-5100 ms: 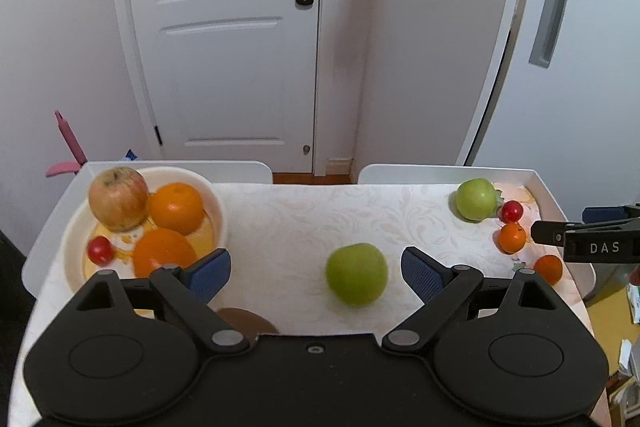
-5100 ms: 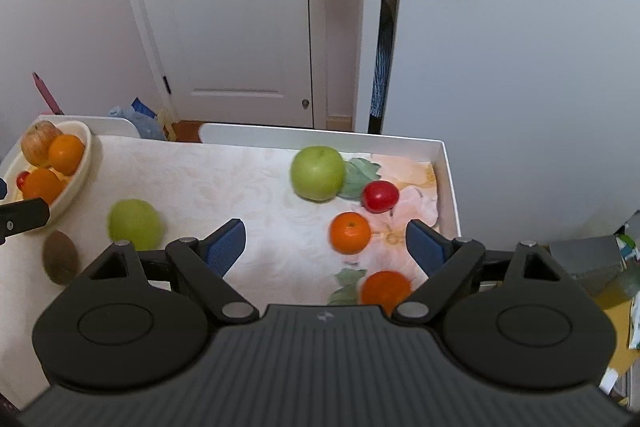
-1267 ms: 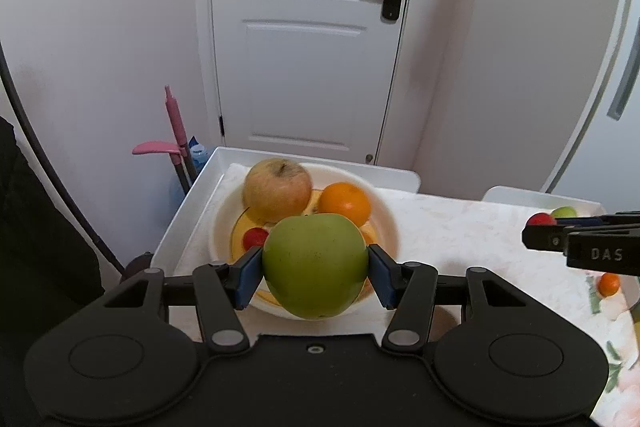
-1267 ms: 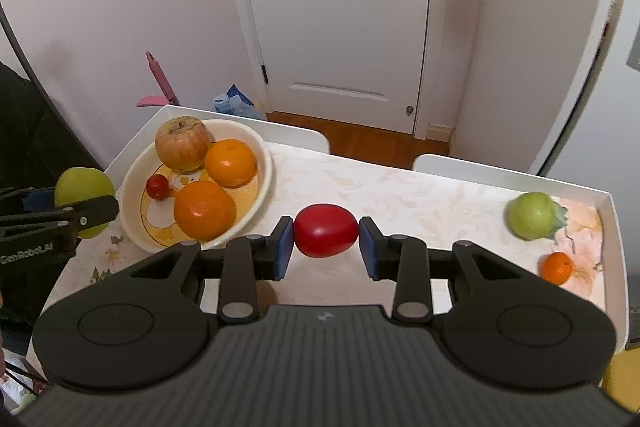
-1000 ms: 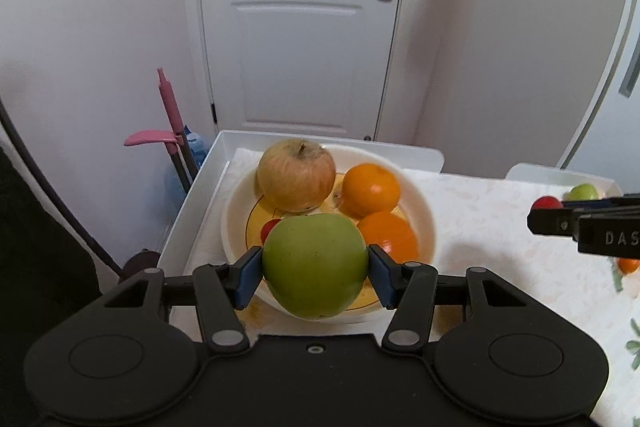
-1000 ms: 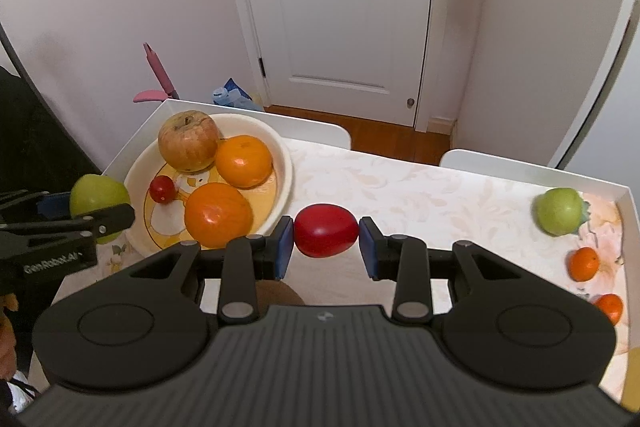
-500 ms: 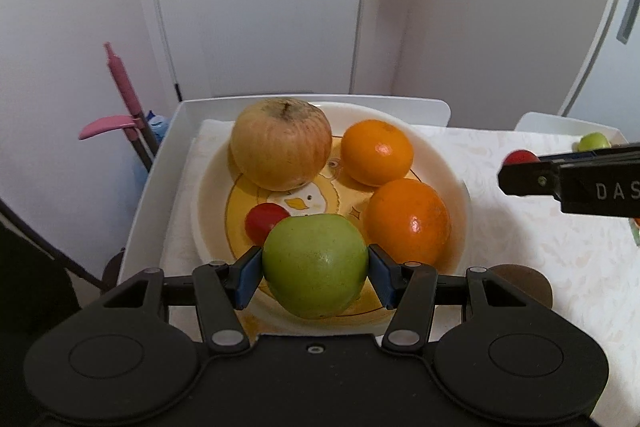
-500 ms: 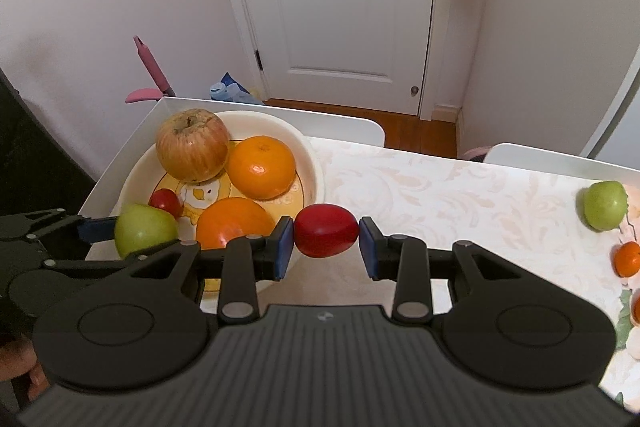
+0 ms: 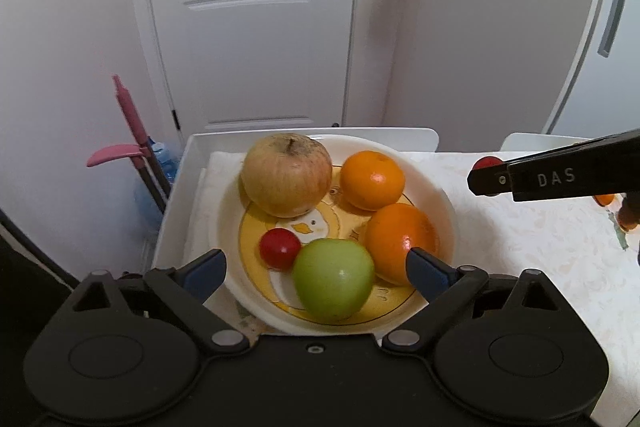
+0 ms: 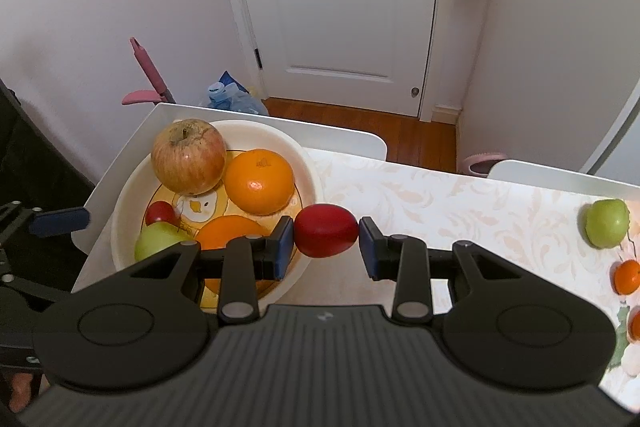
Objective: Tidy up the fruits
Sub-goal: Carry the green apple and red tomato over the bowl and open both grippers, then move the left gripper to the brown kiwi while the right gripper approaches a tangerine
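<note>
A white bowl (image 9: 450,211) with a duck picture holds a big russet apple (image 9: 286,173), two oranges (image 9: 372,175), a small red tomato (image 9: 279,248) and a green apple (image 9: 333,279). My left gripper (image 9: 316,269) is open around the green apple, which rests in the bowl's near side. My right gripper (image 10: 326,241) is shut on a red tomato (image 10: 326,231) and holds it above the table just right of the bowl (image 10: 312,163). The green apple also shows in the right wrist view (image 10: 158,239).
On the table's right end lie another green apple (image 10: 606,223) and small oranges (image 10: 626,277). The white tray edge (image 9: 176,187) borders the bowl on the left. A pink-handled tool (image 9: 128,123) leans by the wall. A white door (image 9: 256,19) stands behind.
My left gripper has opened and let the green apple go into the bowl. My right gripper has moved closer to the bowl with the red tomato.
</note>
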Demonstrator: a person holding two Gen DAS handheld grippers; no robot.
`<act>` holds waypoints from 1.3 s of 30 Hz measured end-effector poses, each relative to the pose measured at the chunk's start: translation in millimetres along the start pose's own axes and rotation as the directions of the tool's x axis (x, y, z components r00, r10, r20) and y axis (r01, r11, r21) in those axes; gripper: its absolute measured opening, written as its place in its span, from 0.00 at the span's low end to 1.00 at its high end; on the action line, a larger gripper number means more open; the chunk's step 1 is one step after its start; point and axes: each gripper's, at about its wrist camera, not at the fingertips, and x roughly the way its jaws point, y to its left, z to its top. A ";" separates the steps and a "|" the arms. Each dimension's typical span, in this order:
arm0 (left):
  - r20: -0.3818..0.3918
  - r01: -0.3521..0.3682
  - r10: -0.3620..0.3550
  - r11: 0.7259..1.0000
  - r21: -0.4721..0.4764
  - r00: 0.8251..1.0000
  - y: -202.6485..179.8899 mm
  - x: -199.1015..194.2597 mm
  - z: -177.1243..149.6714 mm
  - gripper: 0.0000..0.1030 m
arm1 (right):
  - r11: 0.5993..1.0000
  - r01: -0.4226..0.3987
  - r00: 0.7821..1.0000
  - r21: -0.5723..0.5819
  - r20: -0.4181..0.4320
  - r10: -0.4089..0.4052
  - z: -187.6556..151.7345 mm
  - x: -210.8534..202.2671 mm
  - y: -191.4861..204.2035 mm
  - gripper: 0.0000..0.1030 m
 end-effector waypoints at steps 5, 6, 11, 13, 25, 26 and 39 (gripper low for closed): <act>0.014 -0.024 0.024 0.999 -0.033 1.000 7.3 -9.8 -0.4 0.96 | 0.999 -0.027 1.000 -0.018 -0.010 0.027 6.8 8.2 4.6 0.49; 0.016 -0.031 0.031 0.999 -0.040 0.999 9.1 -11.2 -1.0 0.96 | 0.999 -0.032 0.999 -0.022 -0.012 0.032 8.1 10.2 5.7 0.49; 0.024 -0.050 0.053 0.995 -0.090 0.998 18.9 -20.5 -4.9 0.96 | 0.998 -0.043 0.999 -0.040 -0.027 0.042 10.7 22.6 10.4 0.49; 0.024 -0.060 0.063 0.993 -0.102 0.998 21.2 -23.5 -6.9 0.96 | 0.998 -0.038 0.999 -0.043 -0.032 0.037 10.6 27.5 10.1 0.49; -0.001 -0.095 0.096 0.986 -0.139 0.995 21.8 -29.5 -17.2 0.96 | 0.995 -0.083 0.996 -0.062 0.028 0.085 4.6 26.2 12.8 0.90; -0.005 -0.096 0.096 0.986 -0.139 0.995 20.6 -30.3 -17.9 0.96 | 0.995 -0.080 0.996 -0.062 0.040 0.083 3.3 23.5 12.8 0.93; 0.038 -0.111 0.116 0.988 -0.109 0.993 6.3 -53.9 -16.0 0.96 | 0.999 -0.050 0.997 -0.017 0.063 0.051 -10.3 -18.8 4.4 0.95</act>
